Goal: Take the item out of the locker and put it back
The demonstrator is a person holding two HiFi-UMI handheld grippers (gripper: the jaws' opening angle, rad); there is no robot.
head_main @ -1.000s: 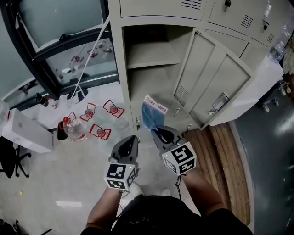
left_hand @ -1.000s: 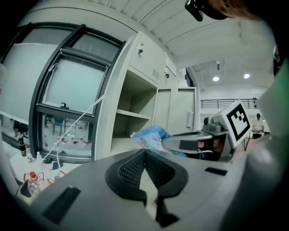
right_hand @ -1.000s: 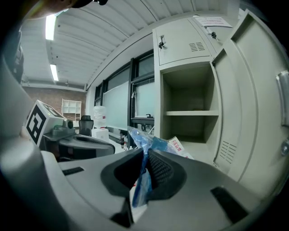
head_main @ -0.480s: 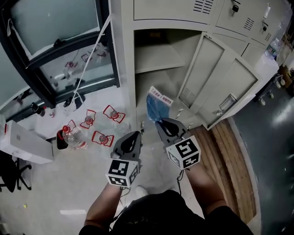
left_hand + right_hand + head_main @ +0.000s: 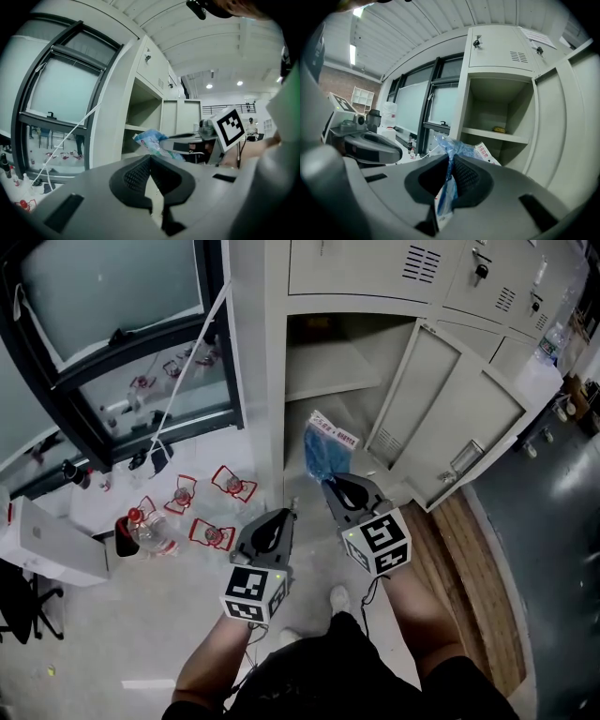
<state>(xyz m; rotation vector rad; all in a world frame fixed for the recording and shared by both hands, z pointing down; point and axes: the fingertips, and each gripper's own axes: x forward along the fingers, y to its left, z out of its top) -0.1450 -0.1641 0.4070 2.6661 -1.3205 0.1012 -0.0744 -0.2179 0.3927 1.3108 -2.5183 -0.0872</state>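
- Two grippers are held side by side in front of the open locker (image 5: 272,381), with the person's forearms behind them.
- Right gripper (image 5: 451,158): its jaws are narrow and clamped on a thin fold of the blue plastic bag (image 5: 323,451).
- The film runs between the pads. The bunched bulk of the bag, with a white printed label, sits just ahead of the tips. A short tail hangs below the pads.
- The bag rests on no surface. It is carried in the air ahead of the right gripper, facing the locker's lower opening. I cannot tell whether it has crossed the door line.
- Left gripper (image 5: 150,158): its jaws are together at the tips with nothing between them. It sits just to the left of the right gripper, with its tips a little behind.
- The locker door (image 5: 450,418) is swung open, ahead and to the right of the right gripper.
- A shelf (image 5: 511,138) lies ahead of and above the right gripper. A small yellow object (image 5: 500,129) sits on it toward the back.
- To the left of the left gripper are a dark-framed window (image 5: 112,324) and, on the floor below it, a group of bottles (image 5: 148,510).
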